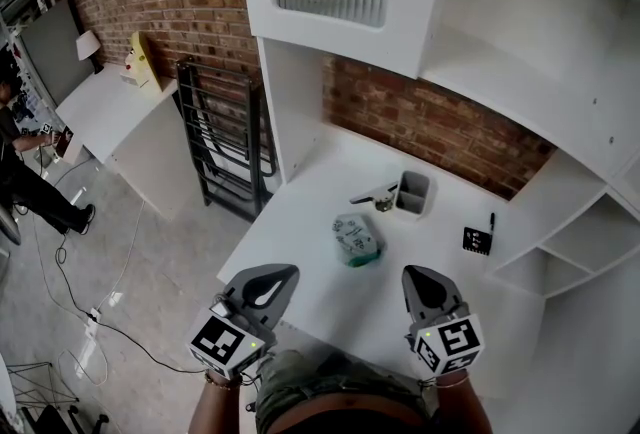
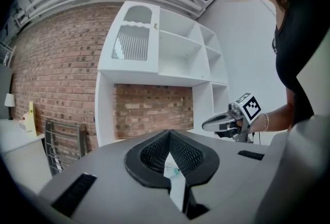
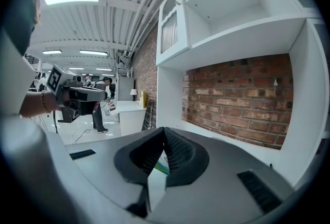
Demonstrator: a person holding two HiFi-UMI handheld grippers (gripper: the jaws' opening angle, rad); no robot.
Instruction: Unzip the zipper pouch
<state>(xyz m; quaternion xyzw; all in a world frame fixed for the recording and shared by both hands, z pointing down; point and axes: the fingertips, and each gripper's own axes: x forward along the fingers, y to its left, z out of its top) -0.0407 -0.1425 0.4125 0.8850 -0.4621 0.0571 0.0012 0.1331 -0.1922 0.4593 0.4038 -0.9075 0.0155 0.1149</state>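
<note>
The zipper pouch [image 1: 356, 240], pale green with a white printed face, lies flat on the white desk [image 1: 300, 222] near its middle. My left gripper [image 1: 278, 278] hovers at the desk's near left edge, jaws shut and empty, short of the pouch. My right gripper [image 1: 424, 282] hangs at the near right, also shut and empty, well apart from the pouch. Through the narrow slit of the left gripper [image 2: 170, 158] a sliver of the pouch [image 2: 174, 170] shows. The right gripper [image 3: 164, 152] likewise shows a strip of the pouch [image 3: 161, 167] between its tips.
A grey cup [image 1: 412, 193] stands behind the pouch with a dark tool [image 1: 375, 194] beside it. A small black square card [image 1: 476, 240] and a pen [image 1: 492, 220] lie at right. White shelves rise behind and at right. A black rack [image 1: 222, 147] stands left of the desk.
</note>
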